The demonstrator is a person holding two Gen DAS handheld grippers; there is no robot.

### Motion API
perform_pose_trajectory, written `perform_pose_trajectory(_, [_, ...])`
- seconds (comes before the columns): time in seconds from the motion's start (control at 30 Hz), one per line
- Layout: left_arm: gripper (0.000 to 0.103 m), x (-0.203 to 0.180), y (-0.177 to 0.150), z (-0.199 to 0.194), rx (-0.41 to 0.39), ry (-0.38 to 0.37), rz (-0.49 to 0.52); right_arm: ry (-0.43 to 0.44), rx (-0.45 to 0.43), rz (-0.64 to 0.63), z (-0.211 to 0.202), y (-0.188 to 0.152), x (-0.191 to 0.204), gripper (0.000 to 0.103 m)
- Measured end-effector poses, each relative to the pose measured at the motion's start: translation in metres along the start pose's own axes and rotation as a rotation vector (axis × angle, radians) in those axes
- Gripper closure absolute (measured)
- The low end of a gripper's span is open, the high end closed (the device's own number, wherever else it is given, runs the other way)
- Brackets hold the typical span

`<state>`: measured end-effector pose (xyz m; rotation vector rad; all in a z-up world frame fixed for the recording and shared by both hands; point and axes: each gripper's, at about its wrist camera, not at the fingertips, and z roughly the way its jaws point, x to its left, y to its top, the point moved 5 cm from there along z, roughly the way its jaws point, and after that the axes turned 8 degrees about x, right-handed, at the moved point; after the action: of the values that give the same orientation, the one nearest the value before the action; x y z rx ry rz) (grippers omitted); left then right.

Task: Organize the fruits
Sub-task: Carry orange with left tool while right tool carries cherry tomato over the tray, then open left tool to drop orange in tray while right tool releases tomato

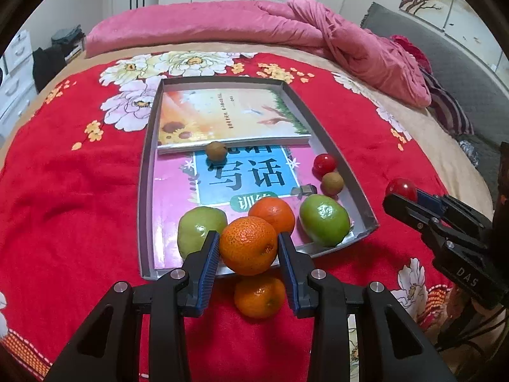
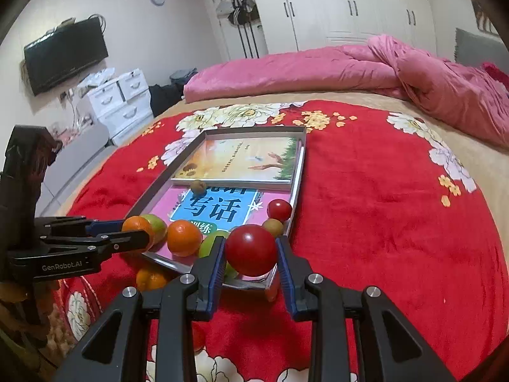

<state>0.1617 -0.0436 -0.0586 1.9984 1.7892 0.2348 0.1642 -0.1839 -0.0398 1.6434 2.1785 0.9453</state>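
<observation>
My left gripper (image 1: 249, 245) is shut on an orange tangerine (image 1: 248, 242), held just above the near edge of a shallow grey tray (image 1: 144, 191). Another tangerine (image 1: 259, 296) lies on the red blanket below it. My right gripper (image 2: 251, 251) is shut on a red tomato (image 2: 251, 248) over the tray's near right corner (image 2: 299, 172). In the tray lie two green fruits (image 1: 324, 224) (image 1: 198, 232), a tangerine (image 1: 273, 214), a small tomato (image 1: 324, 163) and two brown fruits (image 1: 331, 183) (image 1: 216, 152). Each gripper shows in the other's view: the right gripper (image 1: 410, 195), the left gripper (image 2: 133, 230).
Two books (image 1: 229, 117) line the tray's floor. The tray sits on a red flowered blanket (image 2: 381, 207) on a bed. A pink quilt (image 2: 318, 67) is bunched at the far side. White drawers (image 2: 121, 102) and a wall television (image 2: 66, 52) stand beyond the bed's left edge.
</observation>
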Motion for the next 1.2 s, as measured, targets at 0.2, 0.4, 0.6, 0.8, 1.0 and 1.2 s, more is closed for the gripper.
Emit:
perform_pose_trajectory(0.2, [0.065, -0.002, 0.001, 0.005, 0.000, 0.006, 0.009, -0.026, 0.023, -0.049, 0.014, 0.002, 0.005, 0.071])
perform_pose_trajectory(0.4, [0.065, -0.004, 0.001, 0.012, 0.012, 0.004, 0.014, -0.032, 0.059, -0.044, 0.025, -0.002, 0.002, 0.071])
perform_pose_trajectory(0.6, [0.065, -0.004, 0.001, 0.013, 0.014, -0.003, 0.008, -0.032, 0.105, -0.067, 0.036, -0.009, 0.007, 0.071])
perform_pose_trajectory(0.8, [0.065, -0.004, 0.001, 0.014, 0.017, -0.004, 0.008, -0.029, 0.112, -0.074, 0.038, -0.011, 0.009, 0.071])
perform_pose_trajectory(1.0, [0.065, -0.004, 0.001, 0.014, 0.018, -0.007, 0.007, 0.000, 0.117, -0.044, 0.038, -0.010, 0.007, 0.070])
perform_pose_trajectory(1.2, [0.065, -0.004, 0.001, 0.014, 0.018, -0.006, 0.006, 0.008, 0.112, -0.035, 0.036, -0.011, 0.009, 0.065])
